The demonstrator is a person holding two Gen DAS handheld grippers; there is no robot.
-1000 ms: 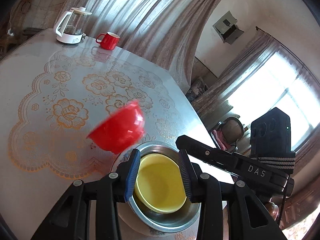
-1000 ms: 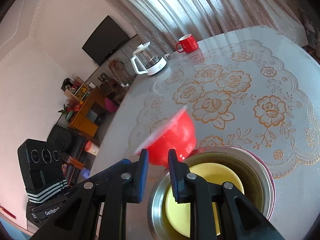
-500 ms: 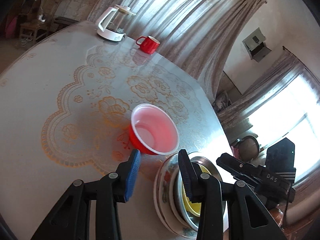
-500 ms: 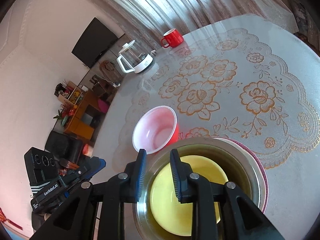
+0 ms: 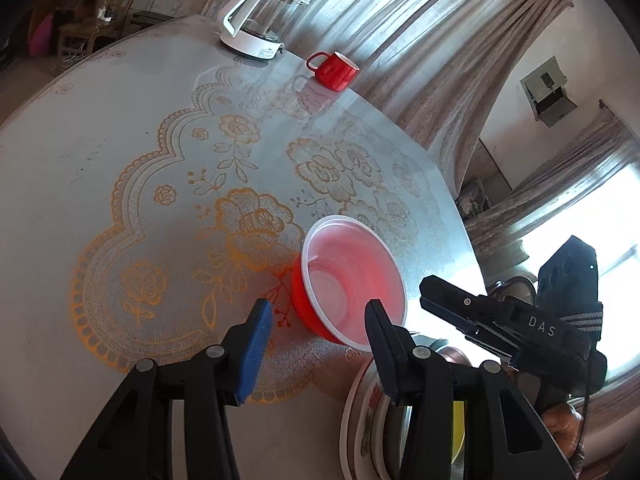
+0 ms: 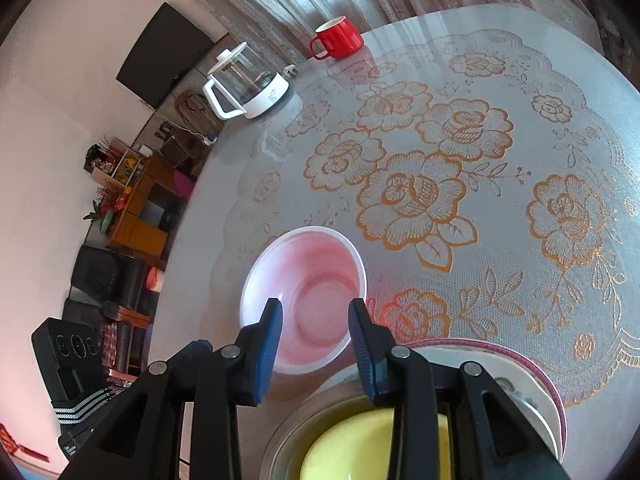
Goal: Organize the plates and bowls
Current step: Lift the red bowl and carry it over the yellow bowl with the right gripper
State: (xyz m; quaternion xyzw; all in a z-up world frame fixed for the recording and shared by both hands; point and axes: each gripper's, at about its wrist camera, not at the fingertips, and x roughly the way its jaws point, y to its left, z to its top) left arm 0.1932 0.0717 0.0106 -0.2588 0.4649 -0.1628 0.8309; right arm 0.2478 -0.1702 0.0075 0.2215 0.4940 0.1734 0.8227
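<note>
A red bowl [image 5: 352,280] with a pale inside stands upright on the flowered table [image 5: 120,160], just left of the stack. The stack is a patterned plate [image 6: 540,380] bearing a steel bowl [image 6: 296,424] with a yellow bowl [image 6: 360,452] inside. My left gripper [image 5: 318,340] hovers at the red bowl's near side, jaws opening, pads off it. My right gripper [image 6: 316,332] hangs over the red bowl [image 6: 304,300], jaws opening, pads clear of the rim. It also shows from the side in the left wrist view, as the right gripper [image 5: 430,292] above the stack [image 5: 368,400].
A glass kettle [image 5: 256,28] on a white base and a red mug [image 5: 334,70] stand at the table's far edge by the curtain. In the right wrist view a wooden shelf unit [image 6: 136,208] and dark boxes sit beyond the table's left edge.
The red bowl was tilted in the air at my right gripper's tip; now it stands upright on the table. Both grippers swung from the stack toward it, and both jaws stand wider.
</note>
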